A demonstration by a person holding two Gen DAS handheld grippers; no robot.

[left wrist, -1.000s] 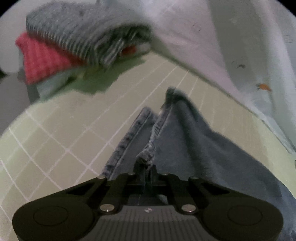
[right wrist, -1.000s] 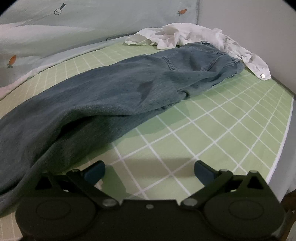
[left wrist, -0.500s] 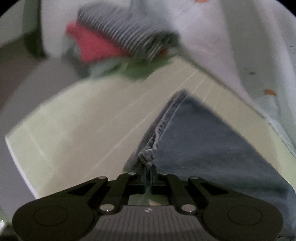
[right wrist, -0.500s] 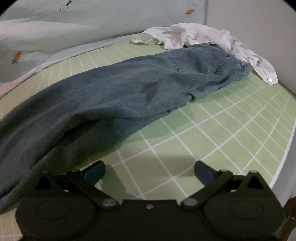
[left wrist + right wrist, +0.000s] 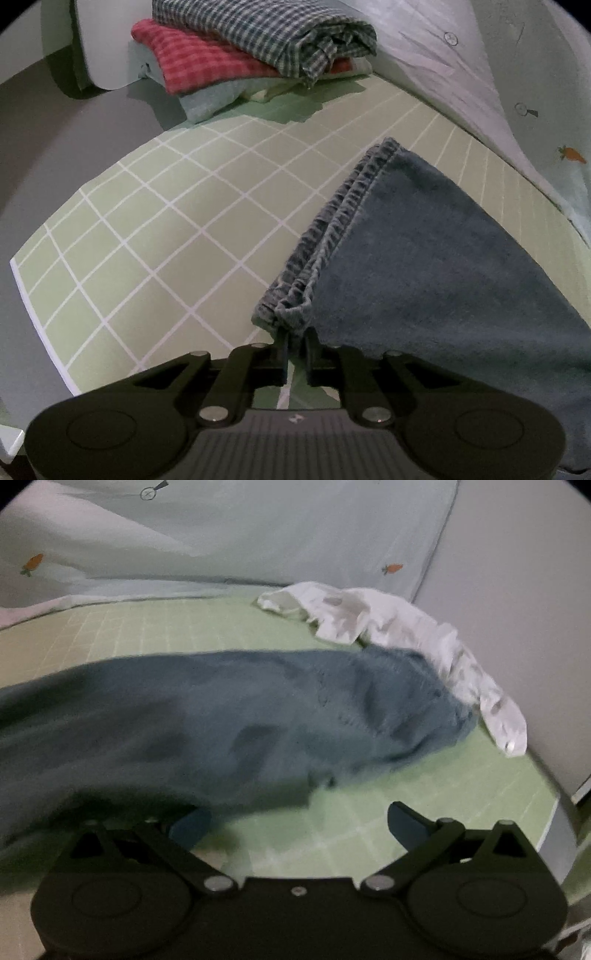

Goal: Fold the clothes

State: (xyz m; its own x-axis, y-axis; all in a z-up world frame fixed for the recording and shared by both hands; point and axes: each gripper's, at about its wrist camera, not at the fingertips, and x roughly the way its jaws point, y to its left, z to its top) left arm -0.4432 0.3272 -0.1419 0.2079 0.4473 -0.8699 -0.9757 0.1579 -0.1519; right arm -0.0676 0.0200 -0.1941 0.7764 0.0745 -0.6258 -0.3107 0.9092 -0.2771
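Note:
Blue jeans [image 5: 424,251] lie stretched across the green checked bed sheet [image 5: 166,229]. My left gripper [image 5: 295,343] is shut on the hem corner of the leg ends and holds it slightly off the sheet. In the right wrist view the jeans [image 5: 258,716] run from the left edge to the waist at the right, blurred by motion. My right gripper [image 5: 299,819] is open and empty, low over the sheet at the jeans' near edge; its left finger [image 5: 190,827] is close to the denim.
A stack of folded clothes [image 5: 251,55], checked grey on red, sits at the far corner of the bed. A crumpled white garment [image 5: 388,635] lies by the jeans' waist near the wall. A pale carrot-print duvet [image 5: 221,535] borders the far side. The bed edge [image 5: 33,306] is at left.
My left gripper has pulled the leg hem back and out, drawing the leg straight. My right gripper has moved towards the jeans' near edge, still open; its view is now blurred.

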